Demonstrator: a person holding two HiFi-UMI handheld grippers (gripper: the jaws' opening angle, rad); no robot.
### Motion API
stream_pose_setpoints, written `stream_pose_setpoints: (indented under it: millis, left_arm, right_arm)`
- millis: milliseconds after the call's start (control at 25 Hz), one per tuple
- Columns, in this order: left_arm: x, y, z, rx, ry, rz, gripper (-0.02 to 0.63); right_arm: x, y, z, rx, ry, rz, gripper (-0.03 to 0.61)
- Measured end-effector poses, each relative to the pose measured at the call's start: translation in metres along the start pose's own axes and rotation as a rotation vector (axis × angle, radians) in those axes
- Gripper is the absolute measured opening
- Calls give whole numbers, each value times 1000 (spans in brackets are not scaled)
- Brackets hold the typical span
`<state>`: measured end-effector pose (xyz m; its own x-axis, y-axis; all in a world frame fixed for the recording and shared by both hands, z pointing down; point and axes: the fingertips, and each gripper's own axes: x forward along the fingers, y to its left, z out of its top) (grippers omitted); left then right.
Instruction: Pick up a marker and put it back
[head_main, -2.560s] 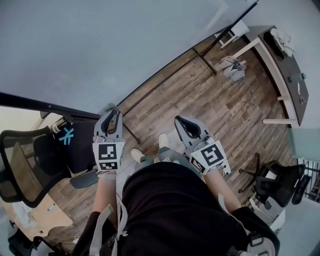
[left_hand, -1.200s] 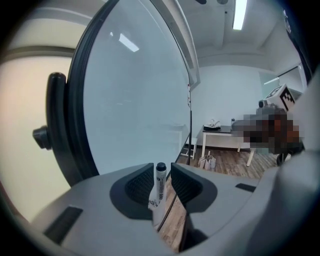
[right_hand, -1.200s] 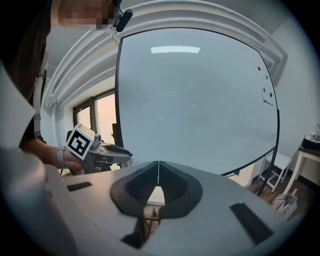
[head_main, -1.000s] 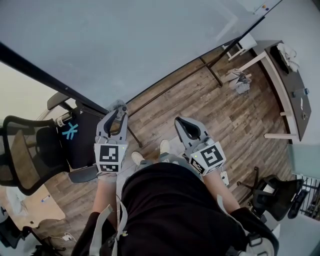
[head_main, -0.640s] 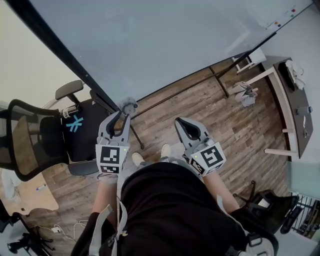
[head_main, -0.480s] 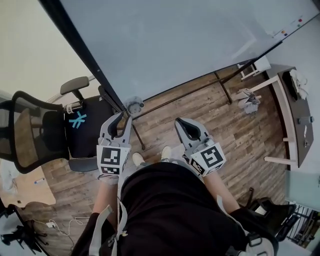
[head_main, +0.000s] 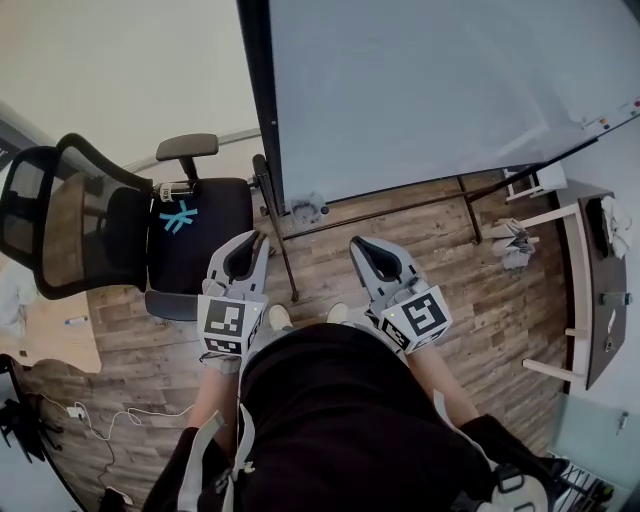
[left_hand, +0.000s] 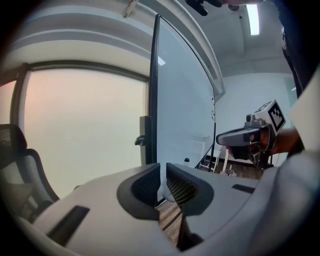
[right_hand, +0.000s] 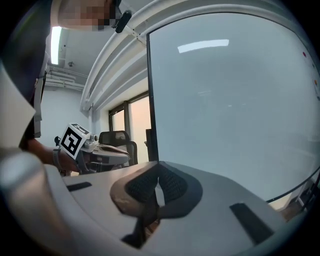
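Note:
No marker shows clearly in any view. A few tiny coloured specks (head_main: 603, 122) sit at the far right edge of the big whiteboard (head_main: 430, 90), too small to name. My left gripper (head_main: 257, 240) and right gripper (head_main: 358, 245) are held side by side in front of the body, above the wooden floor and short of the board. In the left gripper view the pads (left_hand: 178, 186) stand almost together with only a thin slit and nothing in it. The right gripper view has its pads (right_hand: 170, 184) meeting at the tip, empty. Each gripper view shows the other gripper off to the side.
The whiteboard's black side post (head_main: 256, 100) and its stand leg with a caster (head_main: 305, 208) rise just beyond the left gripper. A black mesh office chair (head_main: 190, 235) stands to the left. A white-legged desk (head_main: 590, 290) sits far right; cables (head_main: 60, 410) lie lower left.
The head view has swung left: the board's black post now stands upright near the middle and the chair is closer in. Both grippers stay in front of the body, empty.

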<state>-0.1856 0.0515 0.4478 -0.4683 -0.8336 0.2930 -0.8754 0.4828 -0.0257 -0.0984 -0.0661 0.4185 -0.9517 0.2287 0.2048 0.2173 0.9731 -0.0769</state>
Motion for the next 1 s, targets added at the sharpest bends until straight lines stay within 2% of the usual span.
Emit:
stream_pose_setpoints:
  millis: [280,600,1000]
  left_arm:
    - [-25,22,-4,-46,-30,67,20]
    - [-45,37,-14,-88,-17,111,9]
    - [-53,48,-12,-103,-53,145,9]
  right_arm:
    - [29,24,5,-20,4,97,15]
    - [52,46,6,-40,16,187,15]
    - [69,62,6,-53,25,255,15]
